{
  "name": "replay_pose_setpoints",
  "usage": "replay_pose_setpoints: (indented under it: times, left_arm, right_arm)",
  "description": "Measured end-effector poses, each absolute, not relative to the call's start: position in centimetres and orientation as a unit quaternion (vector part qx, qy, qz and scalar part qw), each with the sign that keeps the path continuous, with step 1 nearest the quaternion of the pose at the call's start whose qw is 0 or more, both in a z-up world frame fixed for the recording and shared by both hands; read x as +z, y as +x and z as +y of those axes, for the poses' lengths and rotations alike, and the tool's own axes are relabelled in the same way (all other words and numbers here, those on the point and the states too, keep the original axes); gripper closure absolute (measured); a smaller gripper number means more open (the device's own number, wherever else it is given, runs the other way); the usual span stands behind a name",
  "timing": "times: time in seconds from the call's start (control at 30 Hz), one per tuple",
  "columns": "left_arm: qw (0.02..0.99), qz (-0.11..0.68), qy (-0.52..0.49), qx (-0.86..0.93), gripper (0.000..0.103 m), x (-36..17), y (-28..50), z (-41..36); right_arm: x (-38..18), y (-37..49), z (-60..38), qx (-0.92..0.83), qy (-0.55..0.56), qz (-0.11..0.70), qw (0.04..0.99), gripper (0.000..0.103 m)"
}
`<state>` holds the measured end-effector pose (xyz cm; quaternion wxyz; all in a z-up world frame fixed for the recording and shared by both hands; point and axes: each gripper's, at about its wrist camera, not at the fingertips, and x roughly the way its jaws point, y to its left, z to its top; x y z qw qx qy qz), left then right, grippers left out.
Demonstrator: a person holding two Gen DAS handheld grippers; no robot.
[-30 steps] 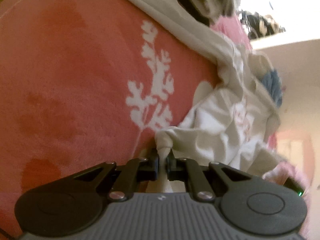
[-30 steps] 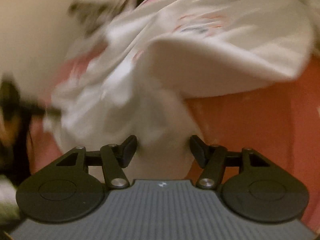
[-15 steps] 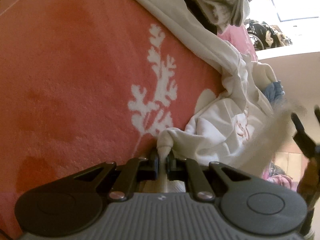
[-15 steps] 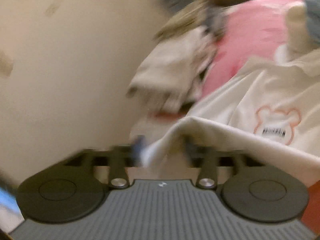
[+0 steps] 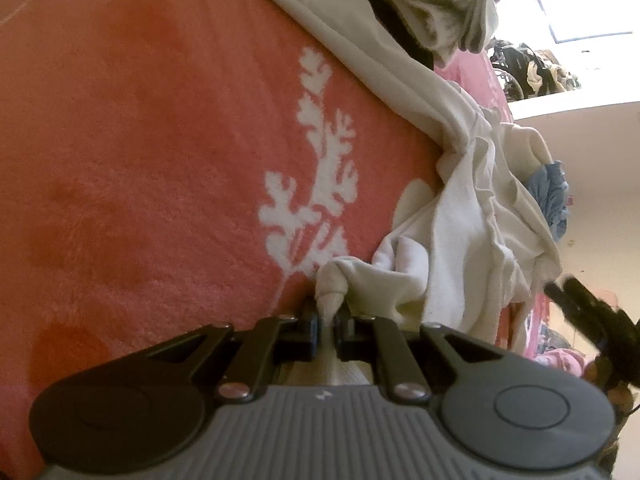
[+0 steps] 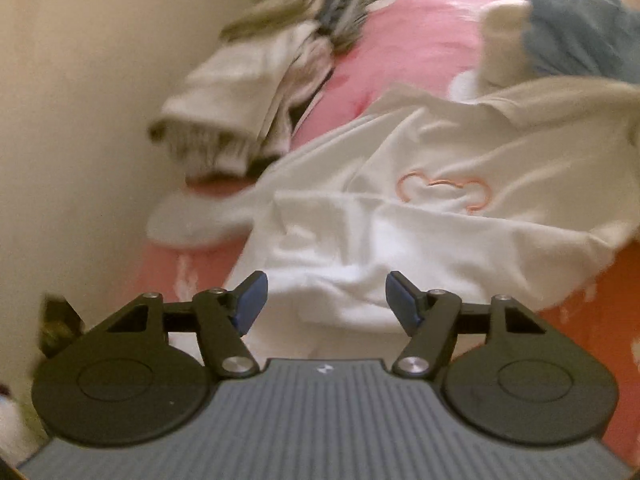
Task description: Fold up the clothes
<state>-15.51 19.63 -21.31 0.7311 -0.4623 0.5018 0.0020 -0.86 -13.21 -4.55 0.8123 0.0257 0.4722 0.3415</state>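
A white garment (image 5: 440, 248) with a pink bear outline lies crumpled on a coral blanket (image 5: 160, 160) with a white leaf print. My left gripper (image 5: 327, 320) is shut on a bunched corner of the garment, low against the blanket. In the right wrist view the same garment (image 6: 440, 232) spreads ahead, folded over itself. My right gripper (image 6: 326, 300) hovers above its near edge; its jaws stand well apart and are closing, with cloth showing behind the gap but nothing pressed by the blue pads (image 6: 250, 300). The right gripper (image 5: 580, 308) also shows blurred at the right edge of the left wrist view.
A heap of beige and knitted clothes (image 5: 432, 8) lies at the far end of the bed, and the same clothes heap (image 6: 248, 92) hangs over the bed's edge. A blue garment (image 6: 580, 40) sits behind the white one on pink bedding (image 6: 420, 48). A cream wall (image 6: 80, 120) runs along the left.
The right gripper has let go of the fold it pinched half a second ago and drawn back, jaws now apart. The garment has slumped. The left gripper keeps its grip in place.
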Motion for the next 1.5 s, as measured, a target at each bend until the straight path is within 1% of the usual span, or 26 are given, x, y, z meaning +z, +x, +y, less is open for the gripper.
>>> replay_pose_setpoints:
  times: [0.13,0.27,0.33,0.37,0.4,0.47,0.63,0.77,0.8,0.83,0.87,1.0,1.1,1.2,1.3,1.37,1.4,1.47,1.5]
  left_arm:
    - [0.741,0.497,-0.452,0.010,0.092,-21.1,-15.8,19.3]
    - [0.742,0.493,-0.454,0.015,0.092,-21.1,-15.9,19.3]
    - [0.744,0.492,-0.451,0.014,0.092,-21.0,-16.0,19.4]
    - [0.744,0.492,-0.451,0.012,0.092,-21.0,-16.0,19.4]
    - [0.744,0.492,-0.452,0.010,0.092,-21.1,-16.0,19.5]
    - [0.743,0.490,-0.456,0.006,0.092,-21.2,-16.2,19.8]
    - [0.744,0.481,-0.464,-0.002,0.092,-21.6,-16.7,20.0]
    - [0.749,0.482,-0.455,-0.009,0.088,-21.5,-16.5,19.7]
    - [0.751,0.484,-0.450,-0.009,0.089,-21.5,-16.4,19.6]
    - [0.752,0.486,-0.445,-0.008,0.092,-21.4,-16.4,19.5]
    - [0.753,0.489,-0.439,-0.005,0.092,-21.3,-16.3,19.5]
    - [0.754,0.494,-0.433,-0.006,0.092,-21.1,-16.1,19.6]
    - [0.757,0.495,-0.426,0.001,0.093,-20.9,-16.0,19.4]
    - [0.759,0.495,-0.424,0.006,0.093,-20.9,-16.0,19.3]
    - [0.753,0.493,-0.435,0.007,0.093,-21.1,-16.1,19.6]
    - [0.751,0.493,-0.440,0.007,0.093,-21.2,-16.2,19.7]
    - [0.750,0.493,-0.441,0.007,0.093,-21.2,-16.2,19.8]
    - [0.750,0.493,-0.441,0.007,0.093,-21.2,-16.1,19.7]
    - [0.750,0.494,-0.440,0.007,0.093,-21.2,-16.1,19.7]
  right_arm:
    - [-6.2,-1.5,-6.5,0.358,-0.073,0.436,0.822,0.044]
    - [-8.9,0.0,-2.3,0.335,-0.118,0.431,0.829,0.045]
    - [-10.6,1.3,-1.7,0.320,-0.126,0.453,0.823,0.059]
    - [-11.0,1.7,-2.3,0.313,-0.115,0.465,0.820,0.080]
    - [-11.5,2.2,-2.8,0.306,-0.103,0.478,0.817,0.091]
    - [-10.3,1.7,-5.1,0.294,-0.071,0.472,0.828,0.096]
    - [-4.0,-2.9,-12.8,0.276,-0.015,0.411,0.869,0.096]
    - [-1.4,-7.9,-17.4,0.260,-0.032,0.384,0.885,0.097]
    - [-1.2,-9.0,-18.2,0.256,-0.037,0.381,0.888,0.097]
    - [-1.3,-10.0,-18.9,0.253,-0.039,0.377,0.890,0.097]
    - [-1.6,-10.7,-19.5,0.245,-0.046,0.375,0.893,0.098]
    - [-3.7,-10.6,-21.2,0.195,-0.077,0.380,0.901,0.099]
    - [-4.7,-9.6,-21.9,0.160,-0.098,0.377,0.907,0.103]
    - [-4.3,-9.0,-23.5,0.132,-0.069,0.377,0.914,0.103]
    - [-3.9,-9.6,-25.1,0.157,-0.022,0.380,0.911,0.103]
    - [-4.3,-10.5,-25.5,0.187,-0.015,0.388,0.903,0.102]
    - [-4.7,-11.2,-25.5,0.196,-0.028,0.389,0.900,0.100]
    - [-5.6,-12.5,-25.5,0.215,-0.059,0.390,0.893,0.100]
    - [-6.4,-13.2,-25.5,0.223,-0.085,0.391,0.889,0.096]
